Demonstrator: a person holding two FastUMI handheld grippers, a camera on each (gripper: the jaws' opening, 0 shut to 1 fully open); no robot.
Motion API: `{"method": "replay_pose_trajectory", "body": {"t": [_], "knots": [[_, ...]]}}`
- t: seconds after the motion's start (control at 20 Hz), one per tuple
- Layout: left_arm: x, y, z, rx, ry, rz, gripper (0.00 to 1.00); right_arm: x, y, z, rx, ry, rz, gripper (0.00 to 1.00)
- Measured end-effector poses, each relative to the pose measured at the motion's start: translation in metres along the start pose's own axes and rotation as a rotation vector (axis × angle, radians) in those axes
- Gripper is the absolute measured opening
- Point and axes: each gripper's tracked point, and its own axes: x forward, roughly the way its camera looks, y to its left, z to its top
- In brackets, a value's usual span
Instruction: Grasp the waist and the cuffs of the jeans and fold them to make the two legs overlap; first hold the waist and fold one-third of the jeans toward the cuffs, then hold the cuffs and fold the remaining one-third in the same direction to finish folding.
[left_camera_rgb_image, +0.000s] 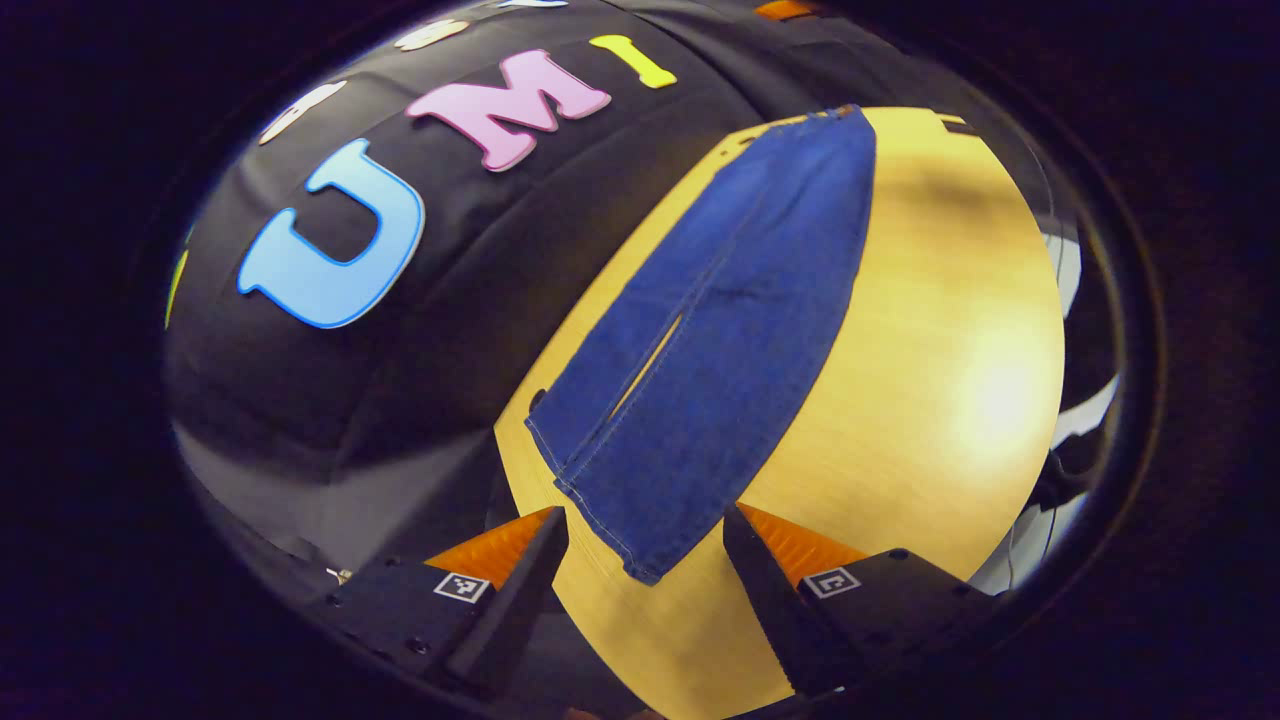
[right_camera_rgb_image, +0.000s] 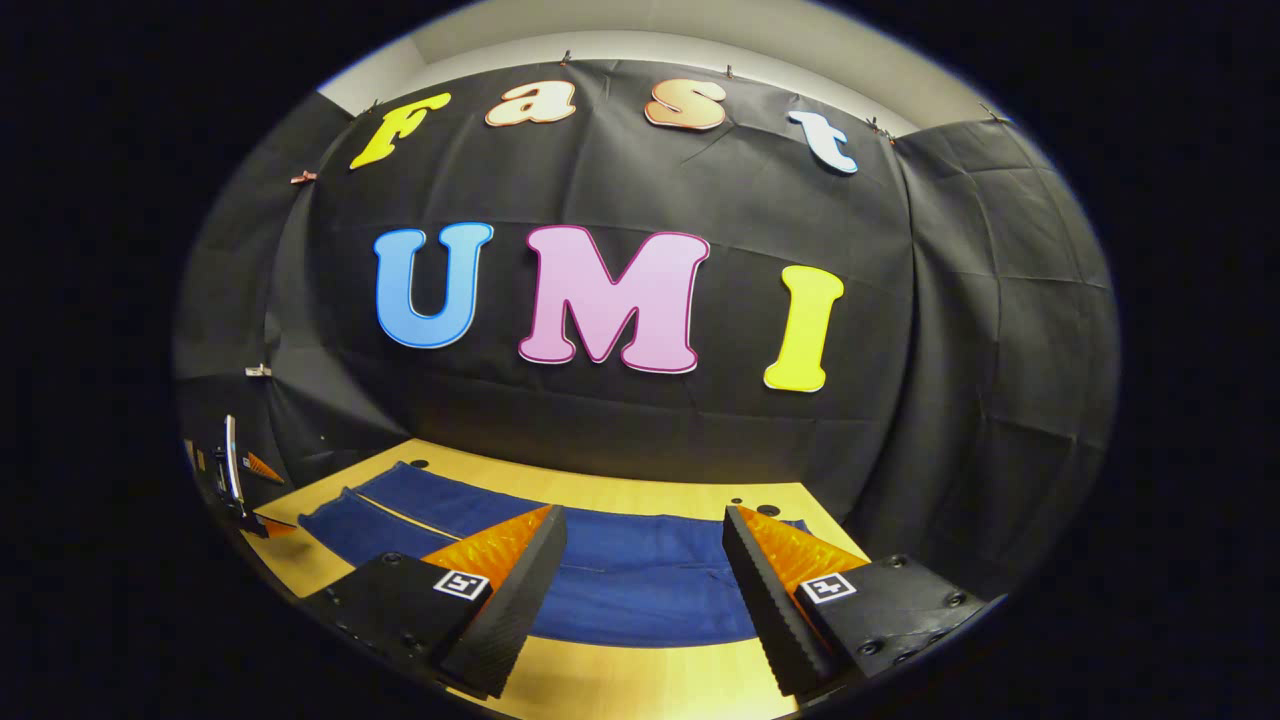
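Tabletop (left_camera_rgb_image: 930, 400): jeans (left_camera_rgb_image: 720, 330), perhaps unfolded.

My left gripper (left_camera_rgb_image: 645, 560) hangs above the wooden table (left_camera_rgb_image: 930, 400), its fingers spread wide and holding nothing. The jeans (left_camera_rgb_image: 720, 330) lie flat on the table, both legs side by side. Their cuffs (left_camera_rgb_image: 610, 510) lie nearest my fingers; the waist (left_camera_rgb_image: 820, 118) lies at the far end.

My left gripper (left_camera_rgb_image: 645, 560) carries square black-and-white tags on dark, screw-studded blocks. My right gripper (right_camera_rgb_image: 645, 570) matches; its fingers (right_camera_rgb_image: 500, 610) are ridged inside.
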Motion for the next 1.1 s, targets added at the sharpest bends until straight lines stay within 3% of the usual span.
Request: {"method": "replay_pose_trajectory", "body": {"t": [0.2,0.45,0.65,0.75,0.8,0.85,0.95,1.0,1.1], "knots": [[0.037,0.012,-0.047,0.151,0.117,-0.084,0.98,0.017,-0.023,-0.015,-0.034,0.025,-0.033,0.96],[0.064,0.003,-0.052,0.269,0.167,-0.202,0.98,0.030,-0.027,-0.043,-0.042,0.093,-0.017,0.96],[0.085,0.009,-0.048,0.273,0.177,-0.197,0.94,0.040,-0.037,-0.047,-0.034,0.094,-0.033,0.96],[0.094,0.009,-0.047,0.285,0.186,-0.207,0.83,0.049,-0.043,-0.050,-0.048,0.092,-0.046,0.96],[0.098,0.012,-0.047,0.293,0.193,-0.202,0.70,0.055,-0.046,-0.055,-0.059,0.101,-0.047,0.96],[0.103,0.012,-0.045,0.290,0.202,-0.209,0.66,0.060,-0.051,-0.057,-0.074,0.106,-0.051,0.96],[0.108,0.004,-0.050,0.207,0.234,-0.273,0.54,0.070,-0.065,-0.057,-0.119,0.095,-0.067,0.96],[0.104,0.004,-0.051,0.165,0.246,-0.299,0.40,0.074,-0.073,-0.060,-0.144,0.100,-0.075,0.96],[0.099,0.001,-0.055,0.113,0.258,-0.341,0.25,0.082,-0.088,-0.064,-0.214,0.106,-0.081,0.96]]}}
